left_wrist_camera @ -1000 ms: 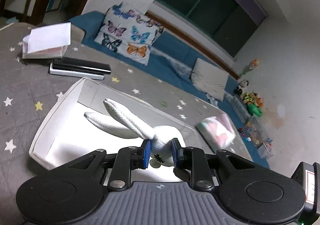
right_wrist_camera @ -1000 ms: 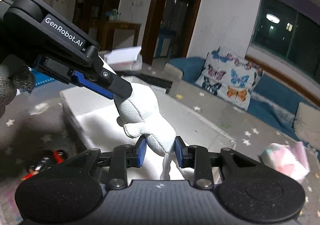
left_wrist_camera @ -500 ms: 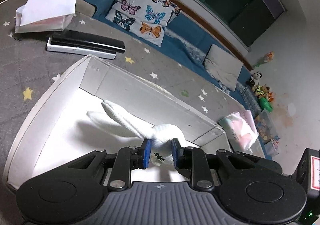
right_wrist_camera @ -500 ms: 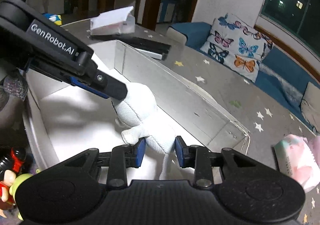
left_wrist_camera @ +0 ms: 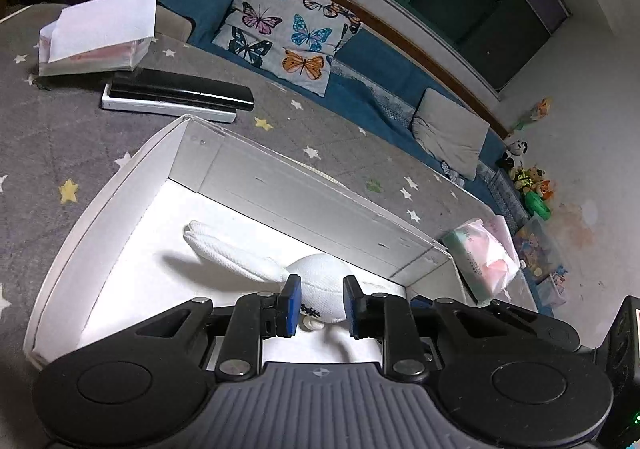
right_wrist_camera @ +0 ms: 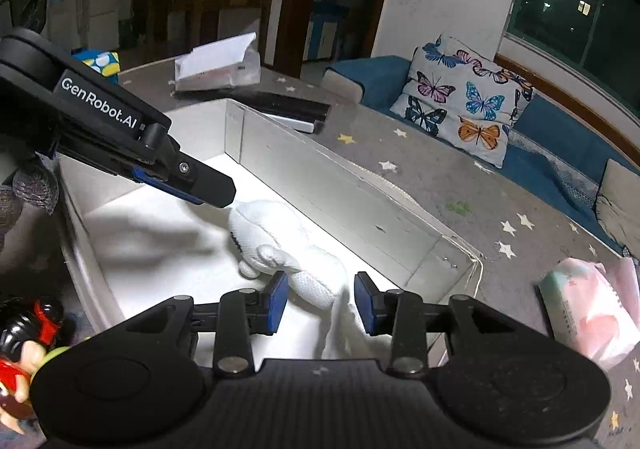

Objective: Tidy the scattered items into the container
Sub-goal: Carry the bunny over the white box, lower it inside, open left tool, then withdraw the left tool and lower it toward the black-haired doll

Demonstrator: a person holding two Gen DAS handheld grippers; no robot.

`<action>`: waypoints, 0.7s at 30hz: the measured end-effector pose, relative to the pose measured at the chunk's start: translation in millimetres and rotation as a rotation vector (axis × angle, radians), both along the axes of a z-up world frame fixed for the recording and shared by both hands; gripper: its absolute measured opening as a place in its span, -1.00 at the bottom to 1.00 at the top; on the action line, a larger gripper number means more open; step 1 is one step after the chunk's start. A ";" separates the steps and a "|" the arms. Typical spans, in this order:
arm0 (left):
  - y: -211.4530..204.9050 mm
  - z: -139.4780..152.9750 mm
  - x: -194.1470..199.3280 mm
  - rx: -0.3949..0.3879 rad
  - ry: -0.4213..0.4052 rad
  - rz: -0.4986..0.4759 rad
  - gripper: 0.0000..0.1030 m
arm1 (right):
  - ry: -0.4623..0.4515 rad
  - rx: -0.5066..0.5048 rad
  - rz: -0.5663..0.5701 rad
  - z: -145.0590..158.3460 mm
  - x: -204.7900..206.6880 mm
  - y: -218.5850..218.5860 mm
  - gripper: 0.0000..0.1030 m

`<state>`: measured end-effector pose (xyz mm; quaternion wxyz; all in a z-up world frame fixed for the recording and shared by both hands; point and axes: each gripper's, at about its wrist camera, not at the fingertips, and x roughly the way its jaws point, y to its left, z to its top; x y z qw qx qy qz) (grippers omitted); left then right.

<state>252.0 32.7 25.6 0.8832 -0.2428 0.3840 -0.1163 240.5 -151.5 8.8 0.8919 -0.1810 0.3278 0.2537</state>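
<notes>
The white plush rabbit point(left_wrist_camera: 320, 289) lies inside the white box point(left_wrist_camera: 100, 209). The left tongs point(left_wrist_camera: 318, 303) seem to pinch its head; the right tongs point(right_wrist_camera: 320, 299), just opening, flank its body loosely. Only the right view shows a toy figure point(right_wrist_camera: 24, 341) outside.

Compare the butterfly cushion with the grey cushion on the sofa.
The butterfly cushion is white with colourful butterflies, while the grey cushion is plain. The butterfly cushion looks larger in the left wrist view, though it is also nearer the camera than the grey cushion. Both rest on the blue sofa.
</notes>
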 end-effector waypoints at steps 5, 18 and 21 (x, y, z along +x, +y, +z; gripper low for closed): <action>-2.4 8.5 -16.7 0.022 -0.020 -0.013 -0.46 | -0.044 0.044 -0.009 12.9 -18.6 -6.1 -0.18; -2.2 19.3 -69.8 0.055 -0.054 -0.023 -0.41 | -0.130 0.155 0.011 39.0 -96.2 -15.1 0.00; 0.1 18.2 -83.8 0.052 -0.057 -0.014 -0.41 | -0.136 0.182 0.024 41.7 -115.2 -15.5 0.06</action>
